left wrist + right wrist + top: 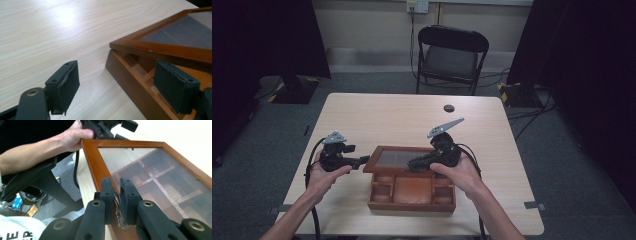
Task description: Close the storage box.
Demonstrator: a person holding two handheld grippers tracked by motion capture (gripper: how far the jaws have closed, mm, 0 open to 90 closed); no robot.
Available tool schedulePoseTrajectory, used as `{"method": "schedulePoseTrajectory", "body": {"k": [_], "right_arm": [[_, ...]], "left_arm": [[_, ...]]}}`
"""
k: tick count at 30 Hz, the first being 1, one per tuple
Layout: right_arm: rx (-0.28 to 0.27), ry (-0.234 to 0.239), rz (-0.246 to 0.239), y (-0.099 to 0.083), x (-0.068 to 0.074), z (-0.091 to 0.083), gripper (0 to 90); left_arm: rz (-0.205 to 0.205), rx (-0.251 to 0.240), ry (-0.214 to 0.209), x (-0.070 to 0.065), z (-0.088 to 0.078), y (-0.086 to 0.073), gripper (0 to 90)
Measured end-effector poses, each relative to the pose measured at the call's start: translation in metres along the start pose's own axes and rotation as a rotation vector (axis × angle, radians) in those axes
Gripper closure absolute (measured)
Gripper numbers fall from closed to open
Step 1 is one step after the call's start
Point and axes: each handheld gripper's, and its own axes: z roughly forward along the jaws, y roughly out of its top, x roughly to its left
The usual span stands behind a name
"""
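Note:
A brown wooden box (412, 192) with several compartments sits near the table's front edge. Its glass-paned lid (398, 159) is raised a little at the front. My right gripper (116, 187) is shut on a small ornate metal clasp (119, 216) at the lid's edge (92, 160). My left gripper (117, 72) is open at the box's left corner (130, 80), under the lifted lid frame (160, 48). One pad (66, 80) is outside the wall over the table, the other pad (175, 83) over the box's inside. Neither pad touches the wood. In the high view the left gripper (364, 160) sits beside the lid's left corner.
The pale wood table (402, 115) has a small dark round spot (448, 108) near its far edge. A black folding chair (451, 55) stands behind it. Dark curtains hang at both sides, and cables lie on the floor at the right.

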Motion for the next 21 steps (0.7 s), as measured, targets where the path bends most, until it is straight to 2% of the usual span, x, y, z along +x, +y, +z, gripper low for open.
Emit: {"method": "schedulePoseTrajectory", "body": {"k": [4,15,21], "right_arm": [[0.013,0.008,-0.003,-0.005,0.000,0.002,81.8],[0.055,0.009,-0.007,-0.020,0.004,0.013,81.9],[0.091,0.016,0.008,-0.034,0.004,0.024,81.8]], "left_arm": [[-0.019,-0.008,0.008,0.004,0.000,0.000,20.4],[-0.016,0.004,0.009,0.004,0.003,-0.002,20.4],[-0.021,0.006,0.004,0.003,0.005,-0.002,20.4]]}}
